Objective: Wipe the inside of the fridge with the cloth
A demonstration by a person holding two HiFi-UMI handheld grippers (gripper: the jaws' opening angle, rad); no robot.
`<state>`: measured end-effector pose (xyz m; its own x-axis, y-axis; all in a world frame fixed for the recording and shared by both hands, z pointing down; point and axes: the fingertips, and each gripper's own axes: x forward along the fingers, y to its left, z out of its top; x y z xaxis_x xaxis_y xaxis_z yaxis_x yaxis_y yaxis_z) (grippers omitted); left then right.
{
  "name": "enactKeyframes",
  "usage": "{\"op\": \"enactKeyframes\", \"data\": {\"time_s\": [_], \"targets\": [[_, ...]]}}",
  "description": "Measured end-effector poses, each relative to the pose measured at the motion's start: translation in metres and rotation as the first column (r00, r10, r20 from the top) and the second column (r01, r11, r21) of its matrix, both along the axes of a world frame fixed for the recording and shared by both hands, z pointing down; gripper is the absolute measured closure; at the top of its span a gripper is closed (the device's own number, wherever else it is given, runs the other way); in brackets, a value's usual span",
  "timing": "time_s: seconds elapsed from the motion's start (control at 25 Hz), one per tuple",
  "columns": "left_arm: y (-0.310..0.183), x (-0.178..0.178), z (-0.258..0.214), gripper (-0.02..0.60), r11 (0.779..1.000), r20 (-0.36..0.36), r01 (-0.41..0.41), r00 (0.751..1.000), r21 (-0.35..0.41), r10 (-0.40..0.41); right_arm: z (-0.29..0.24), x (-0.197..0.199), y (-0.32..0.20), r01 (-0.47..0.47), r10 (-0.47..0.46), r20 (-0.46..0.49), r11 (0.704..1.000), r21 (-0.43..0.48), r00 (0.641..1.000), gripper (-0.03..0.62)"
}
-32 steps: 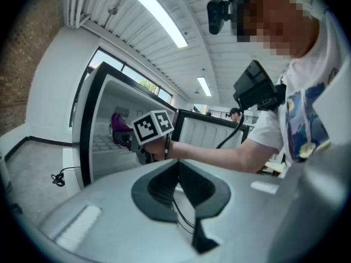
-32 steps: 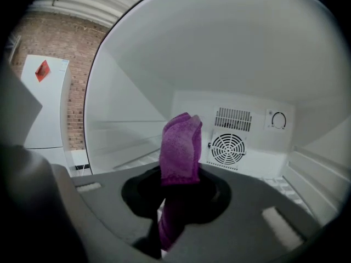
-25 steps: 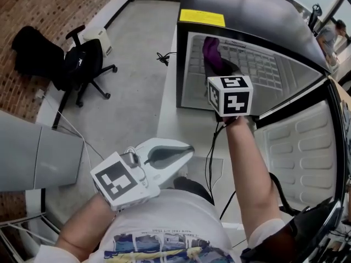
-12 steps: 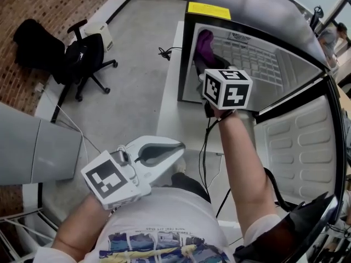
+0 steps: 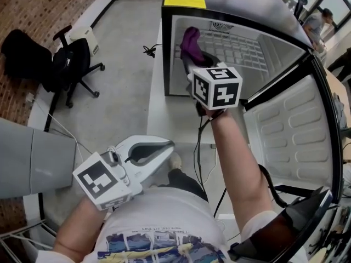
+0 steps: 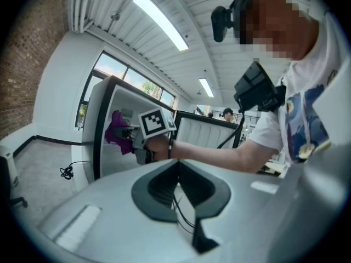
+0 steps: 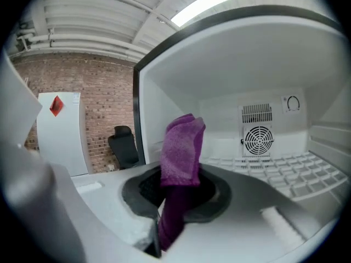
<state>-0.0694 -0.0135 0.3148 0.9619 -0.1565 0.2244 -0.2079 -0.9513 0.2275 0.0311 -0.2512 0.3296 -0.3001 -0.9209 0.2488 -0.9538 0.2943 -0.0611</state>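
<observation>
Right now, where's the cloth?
Head view, upper centre: the purple cloth is clamped in the right gripper, at the open fridge's mouth by its left wall.

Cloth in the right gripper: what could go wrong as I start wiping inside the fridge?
The cloth is pinched low by the right gripper, its loose top standing free; hard wiping could pull it out. The cable hanging under that gripper might snag the fridge edge.
</observation>
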Motion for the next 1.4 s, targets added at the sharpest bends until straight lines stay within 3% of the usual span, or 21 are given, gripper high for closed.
{"op": "enactKeyframes", "data": {"time_s": [0.32,0.6,0.8,1.04,1.24,1.4], "targets": [[0.018,0.009,0.003,0.575,0.997,-0.028,-0.077,0.997,0.008,0.077,0.009,0.040,0.054,-0.118,0.118,-0.003,0.993,0.013,0.993,0.539],[0.031,0.018,0.013,0.575,0.989,-0.015,-0.145,0.989,-0.005,0.145,0.052,0.102,0.101,-0.321,0.320,-0.020,0.946,-0.051,0.947,0.539],[0.031,0.025,0.013,0.575,0.986,-0.002,-0.164,0.986,-0.011,0.164,0.081,0.149,0.113,-0.486,0.482,-0.063,0.871,-0.068,0.874,0.539],[0.014,0.026,0.012,0.575,0.990,0.018,-0.138,0.990,-0.019,0.139,0.109,0.196,0.113,-0.645,0.639,-0.087,0.758,-0.100,0.764,0.539],[-0.001,0.031,0.013,0.575,0.992,0.031,-0.126,0.991,-0.025,0.126,0.124,0.225,0.109,-0.737,0.731,-0.097,0.663,-0.130,0.675,0.539],[-0.014,0.037,0.011,0.575,0.993,0.026,-0.116,0.993,-0.027,0.117,0.130,0.240,0.102,-0.781,0.787,-0.046,0.602,-0.164,0.616,0.539]]}}
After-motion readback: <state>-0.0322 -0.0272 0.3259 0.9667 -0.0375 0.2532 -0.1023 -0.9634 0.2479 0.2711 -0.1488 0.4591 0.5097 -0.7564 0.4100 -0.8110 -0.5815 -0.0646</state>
